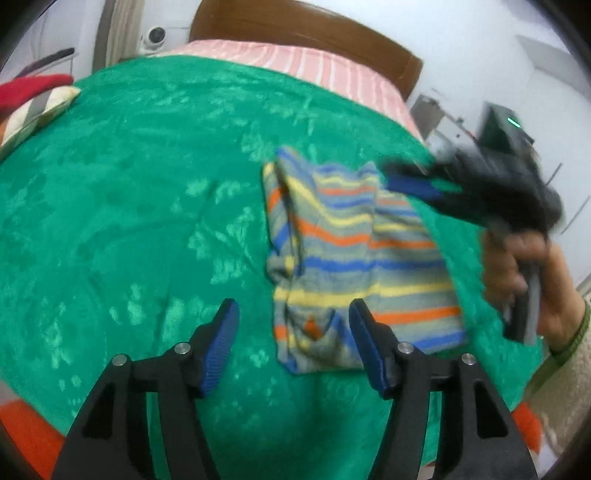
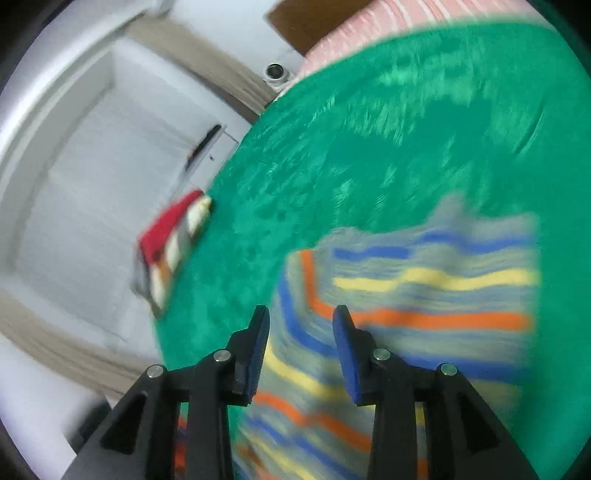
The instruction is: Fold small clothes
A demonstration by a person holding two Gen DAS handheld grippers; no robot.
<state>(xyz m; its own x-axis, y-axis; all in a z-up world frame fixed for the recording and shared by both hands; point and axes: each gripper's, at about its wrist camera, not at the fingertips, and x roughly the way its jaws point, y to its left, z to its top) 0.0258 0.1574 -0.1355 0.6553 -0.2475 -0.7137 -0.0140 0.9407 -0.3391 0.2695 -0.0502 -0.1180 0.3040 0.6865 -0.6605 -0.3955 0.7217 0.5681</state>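
Note:
A folded striped garment (image 1: 351,251), grey with blue, yellow and orange bands, lies flat on the green blanket (image 1: 147,184). My left gripper (image 1: 293,310) hovers at the garment's near left corner. Its jaws are open and the blue pads grip nothing. My right gripper (image 1: 406,184), blurred and held by a hand (image 1: 524,266), hangs over the garment's far right corner. In the right wrist view the right gripper (image 2: 301,314) stands open above the striped garment (image 2: 424,295), whose cloth shows blurred beyond the gap, on the green blanket (image 2: 406,129).
A red and striped pile of clothes (image 1: 33,99) sits at the blanket's left edge, and the same pile of clothes (image 2: 173,243) shows in the right wrist view. A pink striped sheet (image 1: 295,62) and brown headboard (image 1: 295,26) lie beyond. A small white camera (image 1: 153,37) stands at the far left.

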